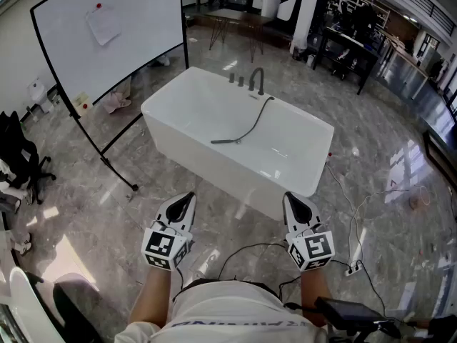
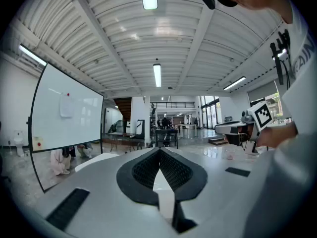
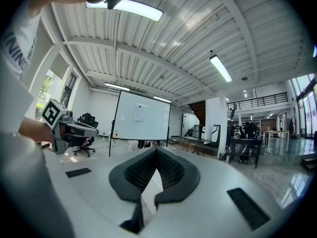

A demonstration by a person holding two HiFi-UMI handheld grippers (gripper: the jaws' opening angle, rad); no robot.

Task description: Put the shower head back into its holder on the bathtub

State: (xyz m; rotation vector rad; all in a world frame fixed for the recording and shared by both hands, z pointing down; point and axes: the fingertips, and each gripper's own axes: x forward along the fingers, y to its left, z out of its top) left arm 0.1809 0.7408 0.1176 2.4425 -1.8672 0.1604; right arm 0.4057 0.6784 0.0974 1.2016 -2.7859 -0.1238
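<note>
- Grey marble floor (image 1: 385,141) is spreading across one big open workshop room.
- One whiteboard (image 1: 136,27) on a black stand is standing left of the tub.
- One white bathtub (image 1: 214,170) is sitting mid-floor, ahead of the person.
- One dark hose (image 1: 258,116) is running from the curved spout (image 1: 255,81) on the far rim down into the tub.
- Two grippers, left gripper (image 1: 187,197) and right gripper (image 1: 291,197), are hovering side by side short of the tub, well apart from the shower head, each pair of jaws clenched on nothing.
- One shower head (image 1: 225,141) is lying loose on the tub's bottom, at the hose's end.
</note>
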